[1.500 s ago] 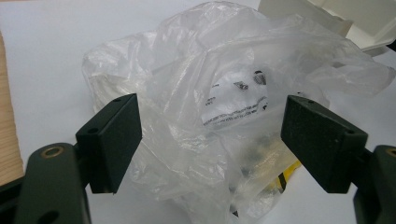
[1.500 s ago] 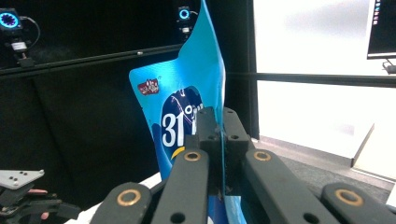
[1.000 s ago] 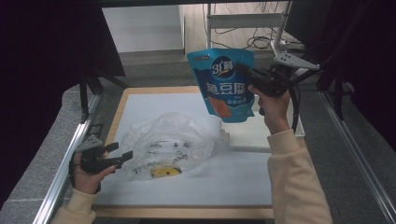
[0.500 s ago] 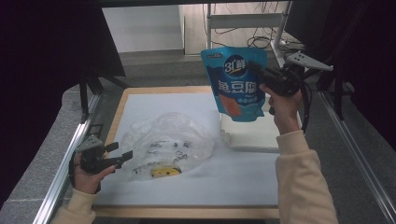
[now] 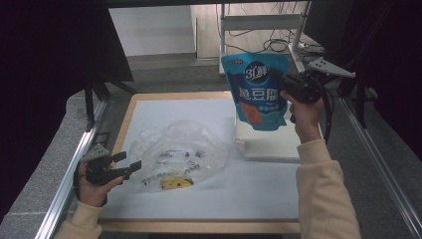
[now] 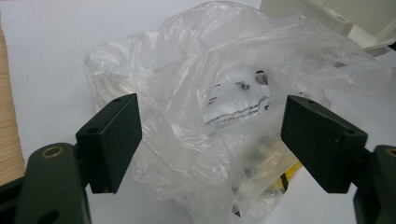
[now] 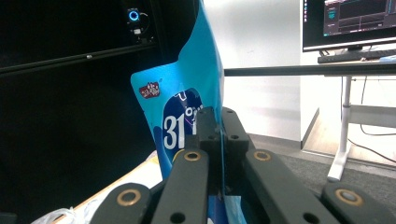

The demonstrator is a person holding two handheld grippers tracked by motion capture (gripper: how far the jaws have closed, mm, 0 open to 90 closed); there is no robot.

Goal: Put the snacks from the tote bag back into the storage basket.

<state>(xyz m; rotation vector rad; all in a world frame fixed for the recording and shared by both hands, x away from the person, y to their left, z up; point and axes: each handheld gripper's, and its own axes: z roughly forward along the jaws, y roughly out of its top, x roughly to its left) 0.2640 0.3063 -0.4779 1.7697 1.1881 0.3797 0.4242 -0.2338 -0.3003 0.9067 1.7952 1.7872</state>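
- Now my right gripper (image 5: 284, 85) has carried the blue snack pouch (image 5: 259, 89) away from above the table's middle toward the right side and a touch lower; it hangs in the air over the white tray (image 5: 268, 142).
- In the right gripper view its jaws are clamped flat together on the pouch's edge (image 7: 196, 93), the film pinched thin between the pads.
- My left gripper (image 5: 127, 167) has kept its place at the near left of the white table mat (image 5: 164, 112), jaws spread wide and holding nothing.
- In the left gripper view those jaws frame the crumpled clear plastic bag (image 6: 219, 107), which lies loose on the mat just ahead of them, not touched.
- I judge this shift means the pouch is out of the bag and on its way to be set down at the tray, with the bag left for my left hand to deal with.
- The pouch is glossy, stiff film, flat-sided with a notched top and white and orange print.
- The bag is thin, wrinkled and see-through, puffed up in soft folds, with black print and something yellow (image 5: 172, 183) showing through near its front edge.
- The tray looks like hard, matt white plastic with a raised rim.
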